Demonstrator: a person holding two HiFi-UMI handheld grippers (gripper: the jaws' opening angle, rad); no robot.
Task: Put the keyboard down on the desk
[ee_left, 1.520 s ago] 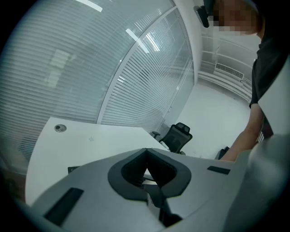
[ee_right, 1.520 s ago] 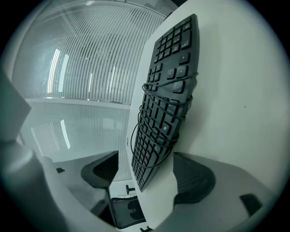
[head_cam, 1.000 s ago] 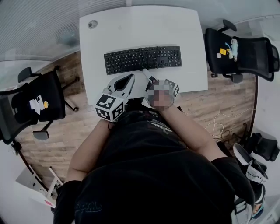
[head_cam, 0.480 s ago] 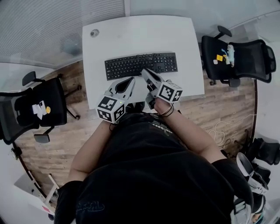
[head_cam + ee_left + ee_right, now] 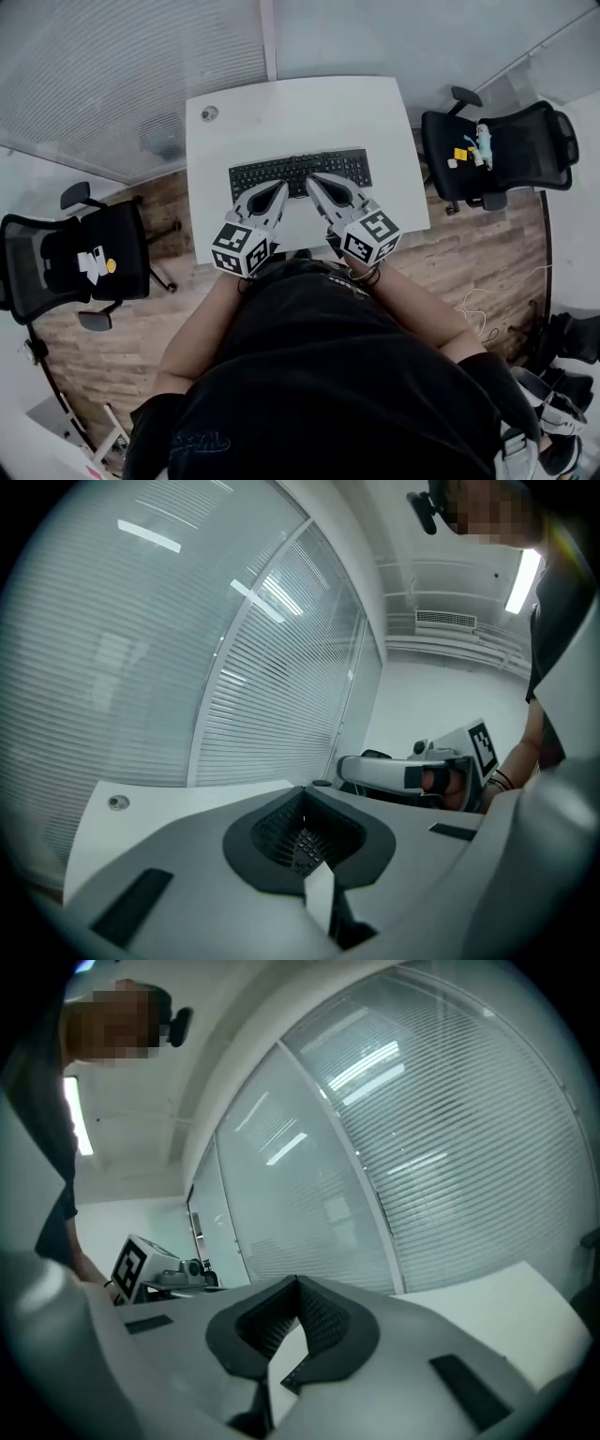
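Note:
The black keyboard (image 5: 298, 169) lies flat on the white desk (image 5: 300, 108), parallel to its near edge. Both grippers reach over the keyboard's front edge from my side. My left gripper (image 5: 278, 187) has its jaws shut with nothing between them; in the left gripper view (image 5: 305, 789) some keys (image 5: 302, 847) show through the gap behind the tips. My right gripper (image 5: 314, 180) is shut and empty too, its tips meeting in the right gripper view (image 5: 298, 1281). I cannot tell whether either tip touches the keys.
A round cable hole (image 5: 210, 113) sits at the desk's far left corner. Black office chairs stand to the left (image 5: 66, 258) and right (image 5: 497, 150) on the wooden floor. A glass wall with blinds (image 5: 131, 66) runs behind the desk.
Both grippers have moved forward from the desk's near edge to the keyboard's front edge. The right gripper's jaws have closed. The keyboard stays where it was on the desk.

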